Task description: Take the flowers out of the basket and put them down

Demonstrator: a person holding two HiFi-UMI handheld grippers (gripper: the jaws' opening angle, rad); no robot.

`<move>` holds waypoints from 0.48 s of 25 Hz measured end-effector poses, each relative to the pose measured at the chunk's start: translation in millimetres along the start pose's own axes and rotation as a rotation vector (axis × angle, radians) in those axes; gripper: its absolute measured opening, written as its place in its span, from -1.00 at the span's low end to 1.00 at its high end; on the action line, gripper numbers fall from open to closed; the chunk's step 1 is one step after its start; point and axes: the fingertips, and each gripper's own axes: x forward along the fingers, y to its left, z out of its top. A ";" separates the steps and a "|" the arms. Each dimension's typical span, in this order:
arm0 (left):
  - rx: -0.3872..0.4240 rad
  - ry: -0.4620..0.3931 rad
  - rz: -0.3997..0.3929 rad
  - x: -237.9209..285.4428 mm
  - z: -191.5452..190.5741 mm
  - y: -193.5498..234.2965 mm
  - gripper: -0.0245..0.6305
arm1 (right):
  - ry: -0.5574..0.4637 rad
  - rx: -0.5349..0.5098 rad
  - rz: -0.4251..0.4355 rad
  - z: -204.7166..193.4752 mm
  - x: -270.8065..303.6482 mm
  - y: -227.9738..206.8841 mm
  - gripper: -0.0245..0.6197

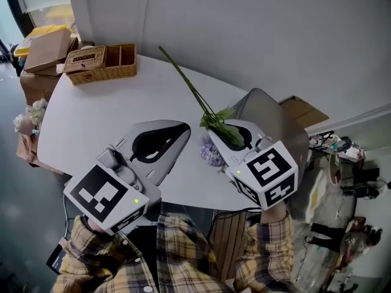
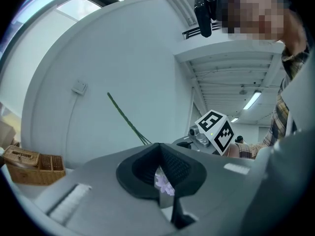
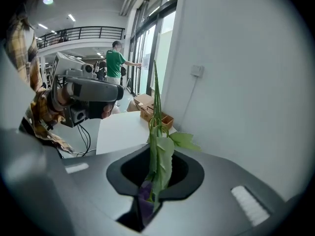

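The right gripper (image 3: 156, 154) has its jaws closed on the leafy neck of a lilac-headed, green-stemmed flower (image 1: 214, 121). The bloom hangs on the person's side and the long stem slants up over the white rounded table (image 1: 91, 124). The left gripper (image 2: 160, 150) is held above the table's near edge, jaws together with nothing between them. The woven wicker basket (image 1: 101, 63) sits at the far left corner, well apart from both.
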 end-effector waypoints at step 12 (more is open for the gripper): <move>-0.020 0.039 -0.024 -42.4 -14.8 42.5 -0.88 | 0.173 0.066 0.034 -45.8 84.4 59.8 -0.75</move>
